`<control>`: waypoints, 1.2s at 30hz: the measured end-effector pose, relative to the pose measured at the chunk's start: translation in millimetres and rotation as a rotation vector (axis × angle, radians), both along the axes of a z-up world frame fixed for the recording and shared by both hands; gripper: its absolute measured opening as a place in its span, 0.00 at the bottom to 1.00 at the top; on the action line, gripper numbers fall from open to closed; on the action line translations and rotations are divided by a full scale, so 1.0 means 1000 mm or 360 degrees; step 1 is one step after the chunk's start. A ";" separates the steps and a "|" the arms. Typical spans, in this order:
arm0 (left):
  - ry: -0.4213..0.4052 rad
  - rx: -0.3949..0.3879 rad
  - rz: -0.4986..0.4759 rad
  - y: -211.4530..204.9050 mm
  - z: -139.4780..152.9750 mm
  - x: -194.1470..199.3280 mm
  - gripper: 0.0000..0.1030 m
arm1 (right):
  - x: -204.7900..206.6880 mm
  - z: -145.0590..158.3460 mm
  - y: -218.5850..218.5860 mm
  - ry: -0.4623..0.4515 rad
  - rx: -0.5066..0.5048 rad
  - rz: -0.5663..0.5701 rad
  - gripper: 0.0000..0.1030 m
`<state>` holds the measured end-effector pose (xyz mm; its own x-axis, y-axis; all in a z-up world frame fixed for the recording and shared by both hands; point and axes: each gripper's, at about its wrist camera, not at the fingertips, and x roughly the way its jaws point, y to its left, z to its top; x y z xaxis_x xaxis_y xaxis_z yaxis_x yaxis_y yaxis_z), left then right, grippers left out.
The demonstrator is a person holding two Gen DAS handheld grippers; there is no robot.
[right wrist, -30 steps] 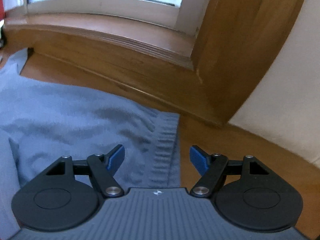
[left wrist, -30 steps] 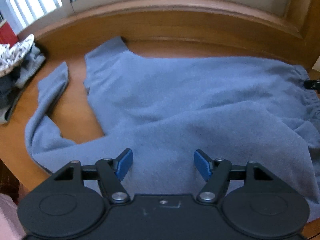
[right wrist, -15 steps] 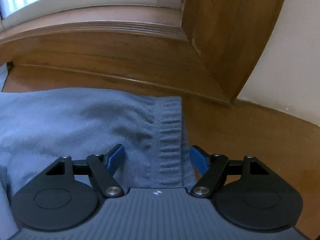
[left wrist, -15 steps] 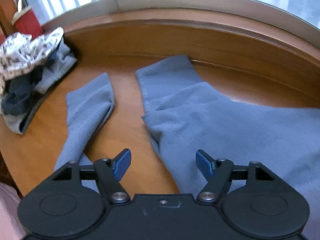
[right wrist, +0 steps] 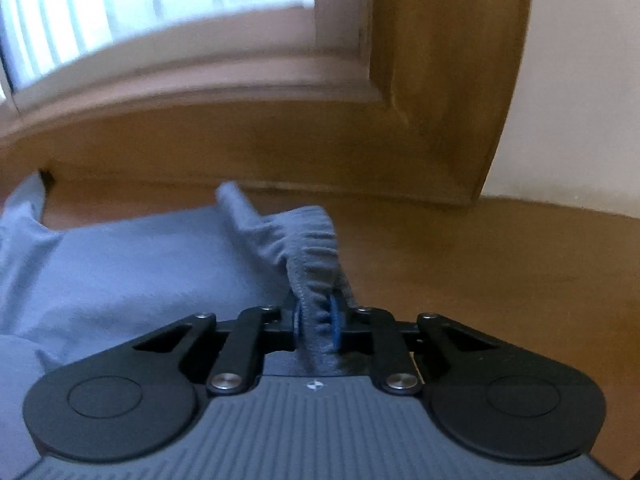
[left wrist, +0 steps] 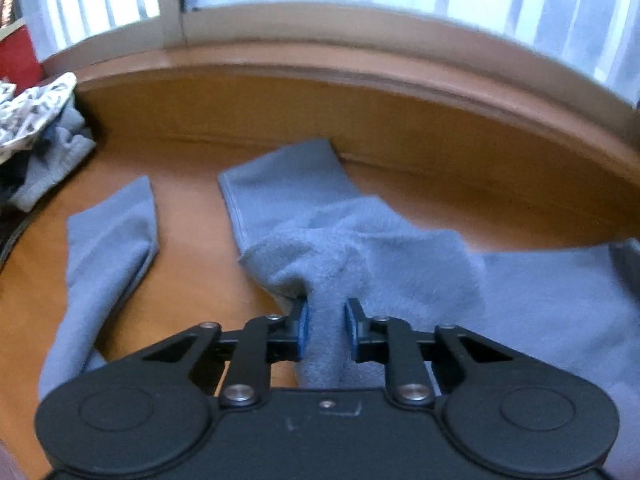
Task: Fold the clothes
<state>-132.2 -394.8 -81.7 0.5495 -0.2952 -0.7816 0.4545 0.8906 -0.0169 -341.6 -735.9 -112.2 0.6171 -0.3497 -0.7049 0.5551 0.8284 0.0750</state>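
Observation:
Blue fleece trousers [left wrist: 400,256] lie spread on a wooden table [left wrist: 192,264], with one leg [left wrist: 108,248] stretched toward the left. My left gripper [left wrist: 325,328] is closing its jaws, and a bunched fold of a trouser leg is pinched between the blue pads. In the right wrist view the same trousers [right wrist: 132,264] fill the left side. There my right gripper [right wrist: 315,322] is closing too, its pads pressing on the gathered elastic waistband [right wrist: 316,248], which rises in a ridge from the table.
A pile of other clothes [left wrist: 36,128], patterned white and grey, sits at the table's far left. A wooden window sill [left wrist: 360,92] runs along the back. A wooden frame post [right wrist: 448,80] and a pale wall [right wrist: 580,100] stand at the right.
Both grippers went from open to shut on the trousers. The left one first swung left from the body to the legs. The fabric now bunches up at each grip.

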 end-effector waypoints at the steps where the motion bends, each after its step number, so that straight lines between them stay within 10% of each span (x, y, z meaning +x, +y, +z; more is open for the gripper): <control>1: -0.0039 -0.0029 0.0008 0.002 0.010 -0.007 0.08 | -0.007 0.007 0.003 -0.0052 0.0002 -0.0004 0.12; 9: -0.0373 -0.0158 -0.0150 -0.033 0.078 -0.078 0.10 | -0.111 0.116 0.024 -0.0536 -0.0185 -0.0102 0.08; 11: -0.0379 -0.0134 -0.0208 -0.053 0.074 -0.093 0.25 | -0.139 0.131 0.014 -0.0582 -0.0269 -0.0252 0.07; 14: -0.0348 -0.0086 -0.0290 -0.082 0.061 -0.112 0.37 | -0.160 0.124 -0.026 -0.0411 -0.0293 -0.0507 0.14; 17: -0.0180 -0.0038 -0.0350 -0.100 0.035 -0.123 0.37 | -0.163 0.085 -0.080 -0.0051 -0.0170 -0.0714 0.58; 20: -0.0040 0.0024 -0.0395 -0.109 0.015 -0.135 0.42 | -0.168 0.053 -0.099 0.0154 -0.0099 -0.0805 0.57; 36: 0.0036 0.0158 -0.0309 -0.113 -0.001 -0.146 0.53 | -0.160 0.045 -0.080 0.0193 -0.0081 -0.0627 0.61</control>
<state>-278.6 -508.2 -82.6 0.4719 -0.3145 -0.8236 0.6181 0.7842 0.0547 -502.0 -815.4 -67.2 0.3427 -0.5785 -0.7402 0.8326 0.5519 -0.0459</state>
